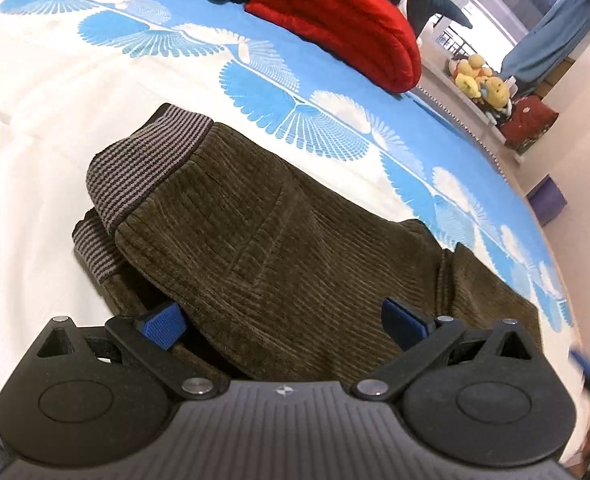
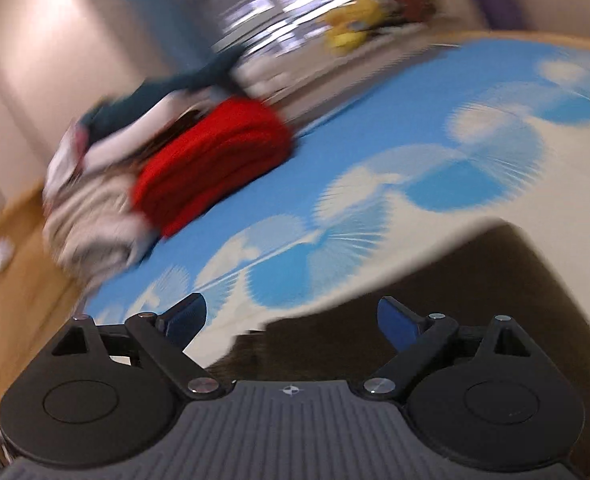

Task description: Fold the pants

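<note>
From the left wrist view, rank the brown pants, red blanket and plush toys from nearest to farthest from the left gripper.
1. Brown pants, right at the left gripper, between its open fingers.
2. Red blanket, farther up the bed, upper centre.
3. Plush toys, beyond the bed, upper right.

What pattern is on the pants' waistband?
Thin grey and dark brown stripes on the waistband; clearest in the left wrist view.

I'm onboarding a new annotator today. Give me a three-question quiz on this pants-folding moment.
1. True or false: the left claw is shut on the corduroy pants.
2. What pattern marks the pants' waistband?
3. Which lies farther up the bedsheet: A) red blanket, B) blue towel, C) black shoe?

Key: 1. False, its jaws stand open over the fabric. 2. Narrow stripes. 3. A.
</note>
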Motion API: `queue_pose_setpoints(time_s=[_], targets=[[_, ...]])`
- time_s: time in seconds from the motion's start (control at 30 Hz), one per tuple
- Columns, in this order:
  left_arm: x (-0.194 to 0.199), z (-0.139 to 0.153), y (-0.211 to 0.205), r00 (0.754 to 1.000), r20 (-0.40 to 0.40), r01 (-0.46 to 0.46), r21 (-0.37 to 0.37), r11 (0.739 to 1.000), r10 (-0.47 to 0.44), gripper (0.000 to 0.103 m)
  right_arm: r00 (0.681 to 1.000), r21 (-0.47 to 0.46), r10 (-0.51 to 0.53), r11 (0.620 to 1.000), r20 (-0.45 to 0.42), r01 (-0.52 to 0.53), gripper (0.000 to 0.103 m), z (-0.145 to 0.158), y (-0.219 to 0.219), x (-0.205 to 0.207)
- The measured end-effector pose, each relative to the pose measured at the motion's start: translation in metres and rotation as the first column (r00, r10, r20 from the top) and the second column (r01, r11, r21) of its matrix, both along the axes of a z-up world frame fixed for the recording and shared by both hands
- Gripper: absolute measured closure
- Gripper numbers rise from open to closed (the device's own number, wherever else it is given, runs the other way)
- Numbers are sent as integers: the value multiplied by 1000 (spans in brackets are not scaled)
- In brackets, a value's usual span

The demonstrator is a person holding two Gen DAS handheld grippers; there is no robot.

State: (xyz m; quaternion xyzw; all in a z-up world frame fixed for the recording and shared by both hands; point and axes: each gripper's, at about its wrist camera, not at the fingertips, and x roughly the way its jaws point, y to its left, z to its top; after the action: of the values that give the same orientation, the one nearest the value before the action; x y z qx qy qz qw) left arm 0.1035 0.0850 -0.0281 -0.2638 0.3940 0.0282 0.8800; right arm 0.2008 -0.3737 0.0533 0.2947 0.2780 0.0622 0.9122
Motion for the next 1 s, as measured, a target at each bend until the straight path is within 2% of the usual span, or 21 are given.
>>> queue_pose_setpoints(time_s=[0.13, 0.27, 0.4, 0.5, 0.67, 0.77, 1.0], targets=[[-11, 11, 2, 1000, 7, 20, 5, 1000, -20, 0, 975, 50, -214, 975, -52, 217, 10, -20, -41, -58], [-27, 31, -6, 997, 54, 53, 99, 994, -58, 0, 942, 65, -326, 941, -80, 332, 10, -31, -62, -83], [-48, 48, -12, 991, 104, 62, 178, 982, -81, 0, 933, 20, -353, 935, -65, 355, 10, -37, -60, -99], [-57, 50, -7, 991, 115, 45, 209, 977, -71, 0, 932, 28, -355, 933, -80, 358, 10, -45, -55, -114], [-65, 37, 12, 992, 126, -32, 196, 980, 7, 0, 926, 20, -367, 929, -91, 370, 10, -52, -46, -141], [-67, 25, 22, 993, 95, -94, 207, 974, 76, 0, 911, 11, -397, 916, -112, 401, 10, -58, -46, -149], [-67, 22, 40, 989, 79, -142, 206, 968, 128, 0, 896, 6, -407, 910, -177, 415, 10, -71, -45, -151]])
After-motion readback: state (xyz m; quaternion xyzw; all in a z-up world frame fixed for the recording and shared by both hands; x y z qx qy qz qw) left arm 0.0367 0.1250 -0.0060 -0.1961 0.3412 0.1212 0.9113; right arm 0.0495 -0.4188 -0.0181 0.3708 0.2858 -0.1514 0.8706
